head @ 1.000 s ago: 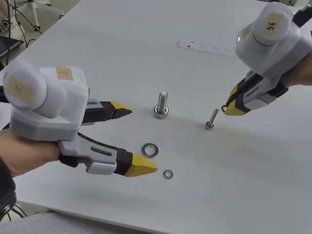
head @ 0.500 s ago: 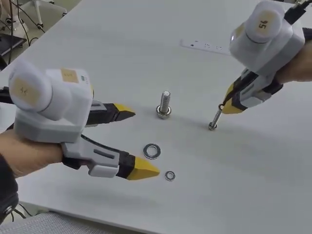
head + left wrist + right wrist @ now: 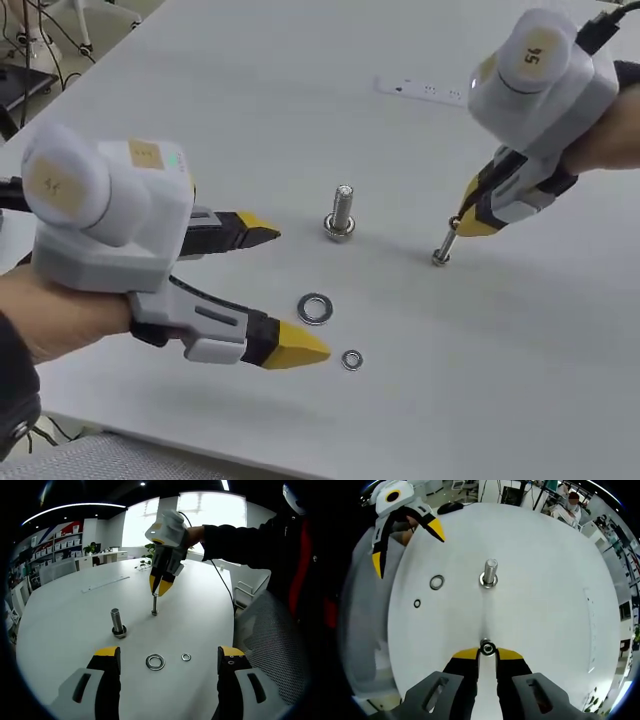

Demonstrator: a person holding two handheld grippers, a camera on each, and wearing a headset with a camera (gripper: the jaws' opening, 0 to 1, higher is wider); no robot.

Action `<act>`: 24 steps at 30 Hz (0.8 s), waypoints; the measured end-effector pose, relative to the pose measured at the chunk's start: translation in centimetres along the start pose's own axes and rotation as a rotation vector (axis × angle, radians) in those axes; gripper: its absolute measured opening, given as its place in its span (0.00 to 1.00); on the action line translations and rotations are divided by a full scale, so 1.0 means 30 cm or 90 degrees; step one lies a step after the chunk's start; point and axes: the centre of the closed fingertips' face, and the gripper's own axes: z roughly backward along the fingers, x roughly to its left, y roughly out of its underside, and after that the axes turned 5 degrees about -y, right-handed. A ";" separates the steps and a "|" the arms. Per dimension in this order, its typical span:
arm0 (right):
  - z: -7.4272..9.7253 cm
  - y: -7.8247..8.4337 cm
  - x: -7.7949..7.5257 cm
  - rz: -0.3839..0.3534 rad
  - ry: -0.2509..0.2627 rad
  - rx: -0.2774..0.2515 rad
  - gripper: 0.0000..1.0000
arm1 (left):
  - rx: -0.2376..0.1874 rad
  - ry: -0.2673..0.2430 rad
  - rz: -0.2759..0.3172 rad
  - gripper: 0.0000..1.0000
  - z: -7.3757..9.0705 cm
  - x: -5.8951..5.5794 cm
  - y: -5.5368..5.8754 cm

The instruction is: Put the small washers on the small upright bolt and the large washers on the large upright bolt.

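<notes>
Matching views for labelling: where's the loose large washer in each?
Head view: large washer just below centre, nearer than the large bolt.
Left gripper view: washer low centre, right of the bolt.
Right gripper view: washer upper left, left of the bolt.
Shared landmark: the upright large bolt.

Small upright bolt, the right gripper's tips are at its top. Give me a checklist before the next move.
1. Right gripper shut on the held washer: ok.
2. Held washer centred over the small bolt: ok in the right gripper view; whether it is already on the thread, cannot tell.
3. Small bolt standing upright: ok.
4. Large bolt standing upright, apart from the right gripper: ok.
5. Left gripper open and back from both bolts: ok.
6. Large washer and loose small washer flat on the table, free to pick: ok.
</notes>
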 end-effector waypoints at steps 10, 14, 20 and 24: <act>-0.009 0.001 0.005 -0.002 -0.004 0.002 0.14 | 0.000 -0.001 0.003 0.79 -0.001 0.004 0.002; -0.018 0.006 0.009 -0.006 -0.008 0.004 0.14 | 0.000 -0.002 0.003 0.79 -0.001 0.004 0.002; -0.034 0.011 0.015 -0.011 -0.015 0.003 0.14 | 0.001 -0.002 0.004 0.79 -0.001 0.005 0.002; -0.052 0.011 0.017 -0.013 -0.019 0.003 0.14 | 0.002 -0.002 0.003 0.79 -0.002 0.005 0.003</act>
